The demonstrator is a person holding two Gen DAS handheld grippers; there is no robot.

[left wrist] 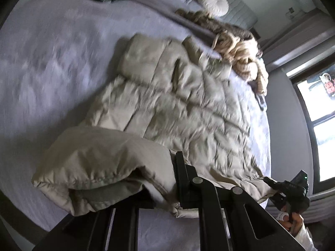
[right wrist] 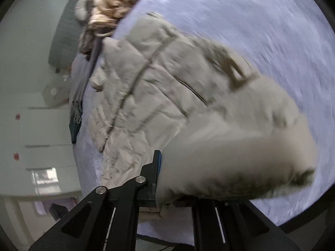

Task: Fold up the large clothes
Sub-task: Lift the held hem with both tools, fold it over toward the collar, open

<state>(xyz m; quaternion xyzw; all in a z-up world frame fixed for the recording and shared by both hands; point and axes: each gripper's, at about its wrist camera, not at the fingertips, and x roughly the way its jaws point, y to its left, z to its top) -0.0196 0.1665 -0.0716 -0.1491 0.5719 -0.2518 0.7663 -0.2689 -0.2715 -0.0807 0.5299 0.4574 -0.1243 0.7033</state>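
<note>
Both hand-held grippers grasping the near hem of the jacket, raised for a fold

The beige quilted puffer jacket [left wrist: 178,104] lies spread on the lavender-sheeted bed [left wrist: 52,62]. The left hand-held gripper [left wrist: 173,179] and right hand-held gripper [right wrist: 161,179] are each clenched on a corner of its near edge (bunched fabric bulges beside each), likely so the hem rises evenly and can fold over toward the collar near the cream knitted blanket [left wrist: 240,48].

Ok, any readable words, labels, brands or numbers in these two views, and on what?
None can be read.
Poster in the window: red lettering, too blurred to read.
Beige quilted puffer jacket: no label shows.
Lavender bedspread: no text.
Red marks on white drawers: no lettering can be made out.
</note>
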